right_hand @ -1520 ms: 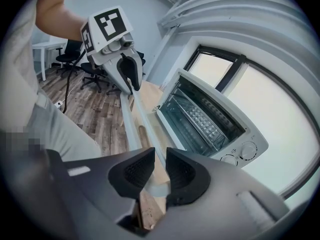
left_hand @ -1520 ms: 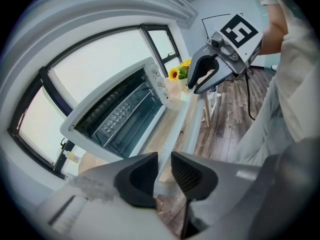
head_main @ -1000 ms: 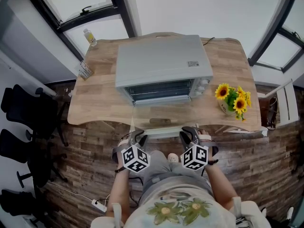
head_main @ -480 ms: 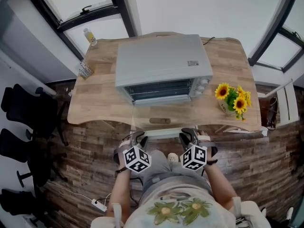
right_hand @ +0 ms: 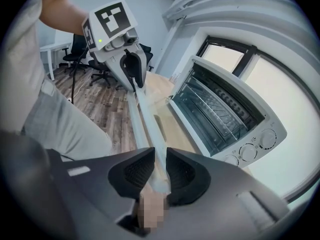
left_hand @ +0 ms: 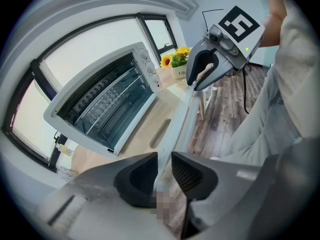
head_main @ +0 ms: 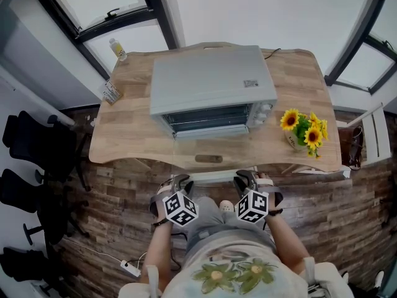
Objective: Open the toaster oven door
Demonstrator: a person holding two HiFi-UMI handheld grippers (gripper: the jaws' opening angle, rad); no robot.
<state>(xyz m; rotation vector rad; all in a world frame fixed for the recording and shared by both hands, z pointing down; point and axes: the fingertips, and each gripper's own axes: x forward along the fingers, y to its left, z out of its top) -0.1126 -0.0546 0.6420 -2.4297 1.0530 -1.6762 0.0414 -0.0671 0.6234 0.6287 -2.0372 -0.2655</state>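
A bottle (head_main: 115, 47) stands at the table's (head_main: 124, 135) 10 o'clock corner. The toaster oven (head_main: 211, 79) sits mid-table with a wire rack (right_hand: 215, 106) inside. At its 4 o'clock, a white pot (head_main: 293, 140) holds sunflowers (head_main: 304, 128). The oven's glass door (head_main: 211, 144) is folded down toward 6 o'clock. The left gripper (head_main: 181, 182) and right gripper (head_main: 245, 180) are clamped on the ends of its handle (head_main: 214, 175).

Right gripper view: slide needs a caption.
Right gripper and left gripper clamp the door handle of the open toaster oven.
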